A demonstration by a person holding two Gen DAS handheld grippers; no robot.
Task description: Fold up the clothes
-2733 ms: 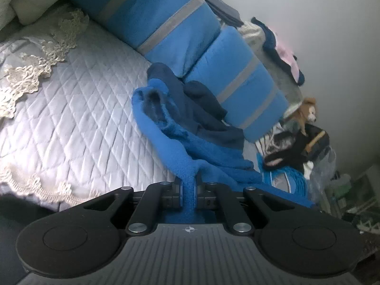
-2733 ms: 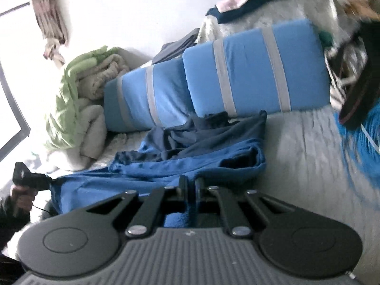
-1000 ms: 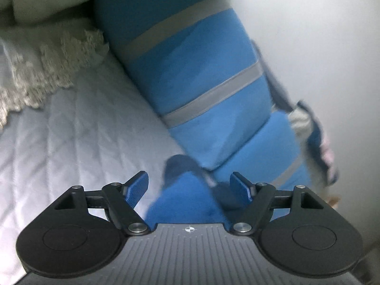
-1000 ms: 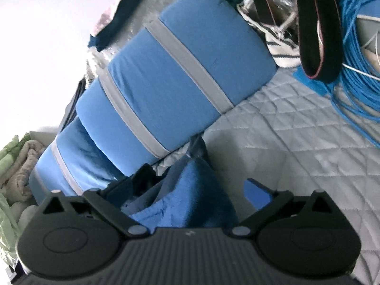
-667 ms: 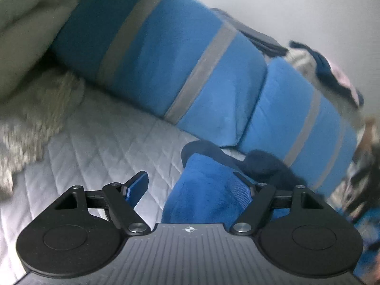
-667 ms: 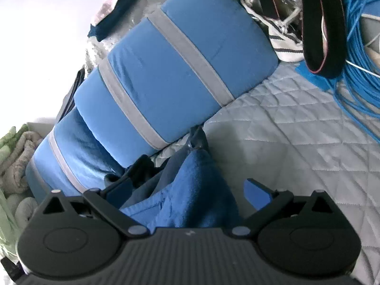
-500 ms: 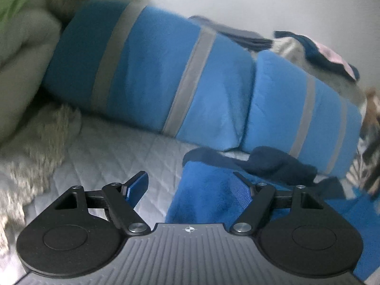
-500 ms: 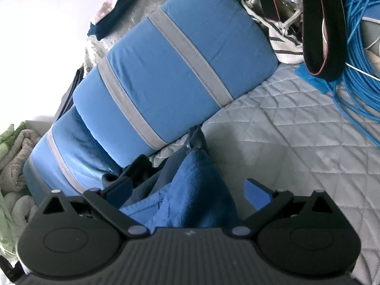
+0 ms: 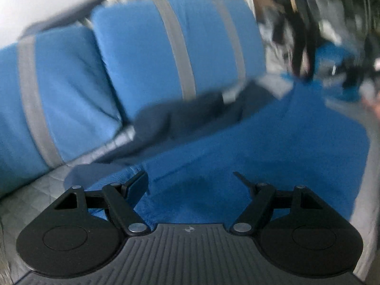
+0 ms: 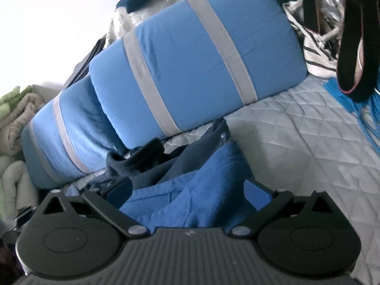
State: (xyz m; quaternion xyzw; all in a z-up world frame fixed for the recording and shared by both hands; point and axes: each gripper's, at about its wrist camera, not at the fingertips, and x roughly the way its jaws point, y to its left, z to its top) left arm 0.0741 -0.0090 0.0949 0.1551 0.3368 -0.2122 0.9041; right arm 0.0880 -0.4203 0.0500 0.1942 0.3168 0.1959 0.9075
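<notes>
Plainly, the left claw (image 9: 190,180) is seen with its jaws spread wide and nothing gripped — the blue fleece garment (image 9: 273,147) is spread on the bed (image 9: 35,190) directly beneath and ahead of it, its long side running away to the right along the foot of the blue striped pillows (image 9: 166,47). A darker navy part (image 9: 190,116) is bunched between fleece and pillows. Further right, the right claw (image 10: 187,187) is likewise held wide open, empty — the garment's end is humped up between the jaws but not pinched. Judged from this, both claws are placed at opposite ends of the garment; for the next fold, the edge nearest each would have to be pinched.
</notes>
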